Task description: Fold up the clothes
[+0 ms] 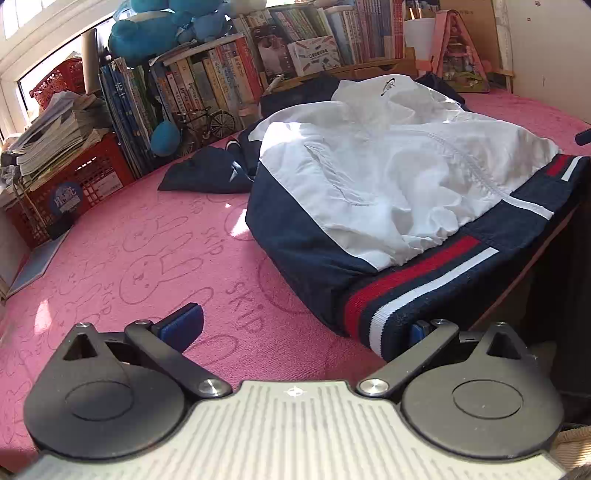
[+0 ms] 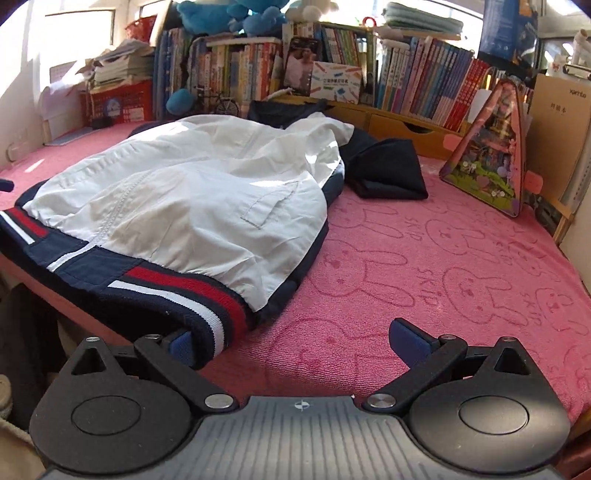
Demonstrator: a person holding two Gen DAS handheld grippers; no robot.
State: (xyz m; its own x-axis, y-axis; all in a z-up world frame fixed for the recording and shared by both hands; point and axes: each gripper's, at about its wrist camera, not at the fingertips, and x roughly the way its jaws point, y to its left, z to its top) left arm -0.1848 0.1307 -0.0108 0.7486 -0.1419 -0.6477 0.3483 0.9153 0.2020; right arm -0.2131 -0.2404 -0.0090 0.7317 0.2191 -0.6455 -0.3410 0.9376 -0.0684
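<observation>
A white and navy jacket [image 1: 388,177] with a red, white and navy striped hem [image 1: 413,280] lies spread front-up on the pink bunny-print cloth [image 1: 147,258]. One navy sleeve [image 1: 207,173] sticks out to its far left. My left gripper [image 1: 301,328] is open at the hem's near-left corner, its right fingertip [image 1: 419,330] partly hidden behind the ribbing. In the right wrist view the jacket [image 2: 192,192] fills the left side, with its other navy sleeve [image 2: 388,170] bunched beyond. My right gripper [image 2: 295,343] is open, its left fingertip [image 2: 181,345] against the hem's corner [image 2: 218,325].
Rows of books [image 2: 424,85], blue plush toys [image 1: 155,33], red crates [image 1: 74,188] with stacked papers and a model bicycle [image 1: 207,125] line the back. A pink triangular toy house [image 2: 491,155] stands at the right. The table's front edge [image 1: 517,277] runs under the hem.
</observation>
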